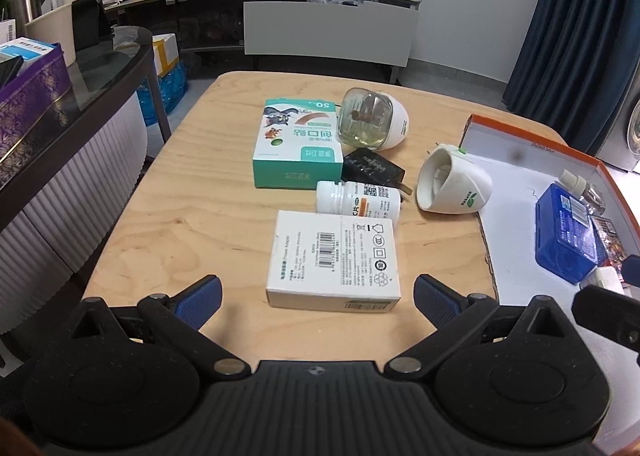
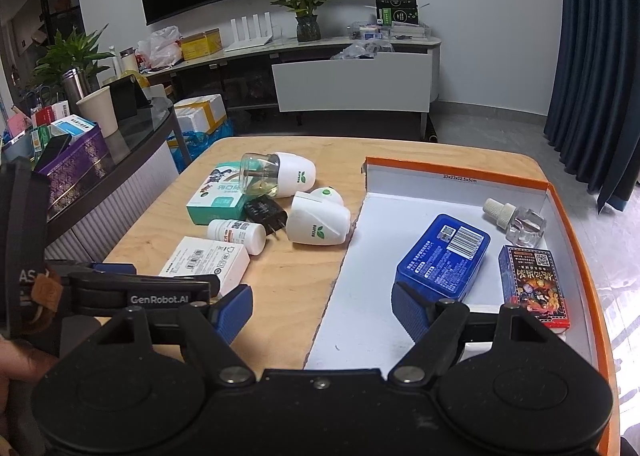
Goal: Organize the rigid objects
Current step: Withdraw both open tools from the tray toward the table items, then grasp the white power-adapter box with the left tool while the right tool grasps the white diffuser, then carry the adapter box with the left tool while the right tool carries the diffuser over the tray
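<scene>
Left gripper [image 1: 318,296] fingers spread wide around white adapter box [image 1: 334,260], right gripper [image 2: 322,312] spread, empty, over orange-rimmed tray [image 2: 576,224], blue tin [image 2: 444,256] inside tray, pill bottle [image 1: 358,198] beside box

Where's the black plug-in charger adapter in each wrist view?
Left wrist: black plug-in charger adapter mid-table, centre of picture, behind the white pill bottle.
Right wrist: left of centre, right of that bottle.
Shared landmark: the teal cardboard box.
</scene>
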{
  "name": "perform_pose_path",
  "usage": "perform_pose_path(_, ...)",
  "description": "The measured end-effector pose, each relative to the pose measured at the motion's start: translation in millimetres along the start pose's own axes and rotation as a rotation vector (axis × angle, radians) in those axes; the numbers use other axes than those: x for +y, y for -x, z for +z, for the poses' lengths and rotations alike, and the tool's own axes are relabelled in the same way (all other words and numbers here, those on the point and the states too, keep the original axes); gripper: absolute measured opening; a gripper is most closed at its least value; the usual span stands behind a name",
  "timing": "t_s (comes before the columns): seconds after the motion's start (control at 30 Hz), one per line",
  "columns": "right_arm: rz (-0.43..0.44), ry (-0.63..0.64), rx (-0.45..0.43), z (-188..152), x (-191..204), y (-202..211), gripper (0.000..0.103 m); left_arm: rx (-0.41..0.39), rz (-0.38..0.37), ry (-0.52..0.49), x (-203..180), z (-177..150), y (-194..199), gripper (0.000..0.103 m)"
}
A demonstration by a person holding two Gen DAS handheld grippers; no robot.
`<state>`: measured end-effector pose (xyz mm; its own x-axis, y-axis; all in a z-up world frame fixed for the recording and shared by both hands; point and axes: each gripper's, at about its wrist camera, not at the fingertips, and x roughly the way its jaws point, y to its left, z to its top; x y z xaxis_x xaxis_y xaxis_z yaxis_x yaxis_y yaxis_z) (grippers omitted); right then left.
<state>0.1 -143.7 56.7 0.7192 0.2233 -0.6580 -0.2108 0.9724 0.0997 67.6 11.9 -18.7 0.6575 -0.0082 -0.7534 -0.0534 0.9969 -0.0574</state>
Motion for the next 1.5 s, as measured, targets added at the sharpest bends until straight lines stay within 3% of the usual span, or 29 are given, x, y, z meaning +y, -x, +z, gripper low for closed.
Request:
perform_pose_path(0.27, -0.013, -0.012, 0.009, 13, -9, -18, 0.091, 0.033, 0.018, -0.023, -4, 7, -33, 0.103)
perform_pose_path(0.4, 0.003, -0.017, 0.004, 28, -9, -35, 0.095, 0.004, 0.033, -0.034, 1, 6, -37, 0.102)
perform_pose_path(0.53, 0.005, -0.036, 0.014, 44, -7, -62, 0.098, -0.041, 0.031, -0.045, 6, 6, -34, 0.079)
perform_pose_path(0.67, 0.032, -0.098, 0.055, 55, -5, -96, 0.099, -0.049, 0.003, -0.034, 12, 5, -28, 0.079)
perform_pose_path(0.97, -0.039, -0.15, 0.134, 61, -1, -163, 0.099, -0.074, -0.022, -0.012, 17, 3, -14, 0.079)
perform_pose_path(1.03, -0.046, -0.135, 0.108, 60, -1, -166, 0.097, -0.074, -0.017, -0.014, 17, 2, -13, 0.079)
perform_pose_path(1.1, -0.054, -0.107, 0.101, 60, 3, -164, 0.069, -0.071, -0.023, -0.003, 19, 2, -14, 0.079)
perform_pose_path(1.27, -0.038, -0.111, 0.086, 53, 1, -143, 0.07, -0.079, -0.025, 0.0, 17, -1, -6, 0.079)
perform_pose_path(1.5, -0.029, -0.076, 0.024, 42, 4, -82, 0.07, -0.104, -0.035, -0.001, 13, -4, 17, 0.079)
